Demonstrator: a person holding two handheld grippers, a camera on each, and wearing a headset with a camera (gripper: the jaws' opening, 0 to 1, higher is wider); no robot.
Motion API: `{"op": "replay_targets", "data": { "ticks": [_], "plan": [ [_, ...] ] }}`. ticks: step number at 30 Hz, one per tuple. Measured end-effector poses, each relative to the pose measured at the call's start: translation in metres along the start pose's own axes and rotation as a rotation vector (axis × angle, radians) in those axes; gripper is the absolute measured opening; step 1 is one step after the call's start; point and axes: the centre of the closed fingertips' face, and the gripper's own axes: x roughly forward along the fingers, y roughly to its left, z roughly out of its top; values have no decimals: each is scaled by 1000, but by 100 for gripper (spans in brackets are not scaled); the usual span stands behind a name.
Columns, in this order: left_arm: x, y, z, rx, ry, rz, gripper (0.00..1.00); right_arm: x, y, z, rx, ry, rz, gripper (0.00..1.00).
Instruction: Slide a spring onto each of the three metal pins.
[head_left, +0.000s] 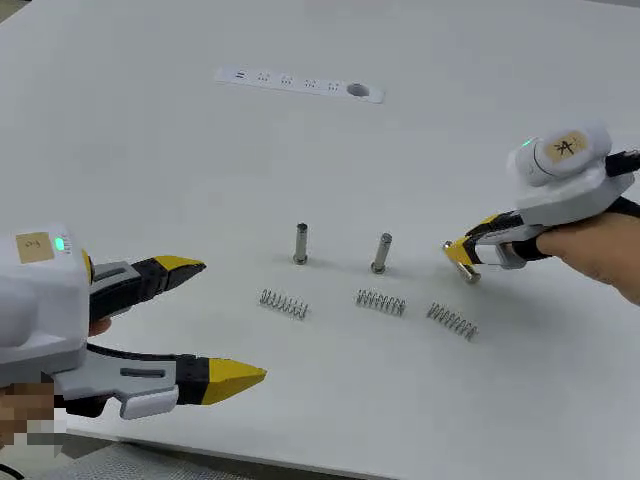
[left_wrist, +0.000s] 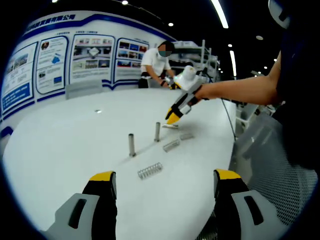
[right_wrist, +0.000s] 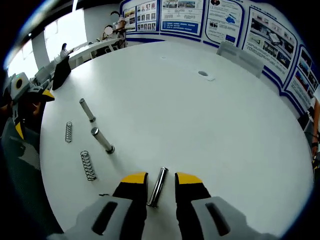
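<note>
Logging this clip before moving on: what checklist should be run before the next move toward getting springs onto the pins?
1. Two pins standing upright on the table: ok, left pin and middle pin.
2. Third pin standing: not ok, it lies between the right gripper jaws.
3. Firm clamp on the third pin: cannot tell.
4. Springs free to pick: ok, left spring, middle spring and right spring lie in front of the pins.
5. Left gripper open, empty: ok.

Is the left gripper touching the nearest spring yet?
Apart. The left gripper view shows the spring lying well ahead of the left gripper's open jaws, with bare table between them.
</note>
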Motion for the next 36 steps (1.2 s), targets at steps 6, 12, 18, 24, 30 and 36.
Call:
{"op": "replay_targets", "data": {
  "ticks": [6,12,18,24,30,36],
  "plan": [
    [0,0,-1,-5,1,1,81,6,-1,-2,30,29,-2,17],
    [0,0,-2,-7,3,-1,80,10,-1,-3,34,53,-4,15],
    [0,1,-3,-9,1,1,80,15,-3,-9,59,91,-9,13],
    [-1,2,-3,-13,0,4,80,18,-2,-10,66,112,-12,12],
    [-1,2,-3,-14,-1,4,79,19,-5,-11,90,130,-14,11],
    [0,2,-2,-15,-1,3,79,19,-4,-11,97,147,-14,11]
  ]
}}
